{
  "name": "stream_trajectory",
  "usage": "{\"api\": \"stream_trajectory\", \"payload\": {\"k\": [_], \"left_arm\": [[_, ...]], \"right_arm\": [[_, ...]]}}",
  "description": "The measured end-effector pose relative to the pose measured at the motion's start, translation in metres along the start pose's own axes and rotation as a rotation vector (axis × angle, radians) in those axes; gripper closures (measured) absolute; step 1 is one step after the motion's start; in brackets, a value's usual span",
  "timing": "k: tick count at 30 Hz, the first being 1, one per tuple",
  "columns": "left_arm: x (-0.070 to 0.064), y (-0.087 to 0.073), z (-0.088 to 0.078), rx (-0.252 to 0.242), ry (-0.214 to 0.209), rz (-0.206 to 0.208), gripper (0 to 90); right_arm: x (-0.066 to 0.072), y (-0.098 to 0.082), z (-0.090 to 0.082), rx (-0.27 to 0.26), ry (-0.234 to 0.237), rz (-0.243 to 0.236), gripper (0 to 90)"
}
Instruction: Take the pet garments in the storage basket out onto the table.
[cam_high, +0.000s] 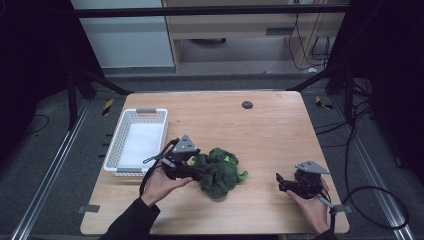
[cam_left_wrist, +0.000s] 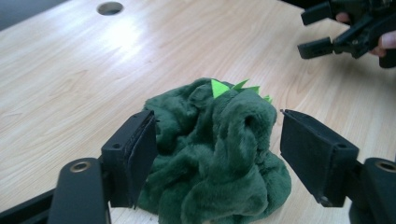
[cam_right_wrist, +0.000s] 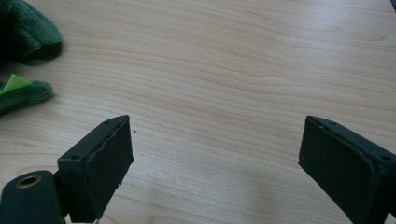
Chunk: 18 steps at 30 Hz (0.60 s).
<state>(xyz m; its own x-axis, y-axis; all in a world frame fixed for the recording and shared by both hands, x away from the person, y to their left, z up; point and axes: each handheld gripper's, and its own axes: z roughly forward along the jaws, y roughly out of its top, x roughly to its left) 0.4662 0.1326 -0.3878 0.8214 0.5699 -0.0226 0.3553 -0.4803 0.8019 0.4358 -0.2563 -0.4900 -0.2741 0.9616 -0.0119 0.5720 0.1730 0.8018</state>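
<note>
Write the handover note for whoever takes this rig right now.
Left hand-held gripper: open, jaws on either side of the crumpled dark green plush toy with lime spikes, not yet closed on it.
Right hand-held gripper: open over bare wooden table, holding nothing.
White plastic mesh basket: at the table's left, nothing in it.
Done: nothing yet moved.
Left: probably grip the toy; no destination is given.
</note>
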Motion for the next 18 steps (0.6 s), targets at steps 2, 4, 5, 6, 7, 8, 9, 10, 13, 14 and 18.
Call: {"api": "stream_trajectory", "payload": {"k": [2,4,5,6,7,8,9,10,13,14,18], "left_arm": [[0.001,-0.007,-0.005,-0.022,0.019,-0.009,27.8],[0.002,-0.010,-0.007,-0.029,0.023,-0.019,28.8],[0.003,-0.013,-0.009,-0.039,0.029,-0.030,28.8],[0.005,-0.017,-0.011,-0.051,0.039,-0.045,29.1],[0.008,-0.023,-0.014,-0.063,0.052,-0.065,29.9],[0.008,-0.023,-0.014,-0.063,0.052,-0.065,30.3],[0.010,-0.027,-0.017,-0.066,0.067,-0.077,31.0],[0.012,-0.034,-0.020,-0.073,0.091,-0.087,31.7],[0.014,-0.043,-0.025,-0.084,0.120,-0.111,32.8],[0.015,-0.048,-0.027,-0.095,0.136,-0.123,33.3],[0.016,-0.063,-0.036,-0.116,0.181,-0.146,35.0]], "right_arm": [[0.000,0.000,0.000,0.001,0.000,0.000,9.9],[0.000,0.000,0.000,0.002,0.000,-0.002,9.8],[0.000,0.000,0.000,0.002,0.000,-0.002,9.8],[0.000,0.000,0.001,0.002,0.000,-0.002,9.8],[0.001,0.000,0.000,0.004,0.002,0.001,9.8],[0.001,0.000,0.000,0.004,0.002,0.001,9.8],[0.001,0.000,0.000,0.002,0.003,-0.002,9.8],[0.001,0.000,0.000,0.001,0.002,-0.006,9.8],[0.001,0.000,0.000,0.001,0.003,-0.002,9.8],[0.001,-0.001,0.000,0.000,0.002,-0.001,9.8],[0.001,-0.001,-0.001,-0.003,0.007,0.005,9.8]]}}
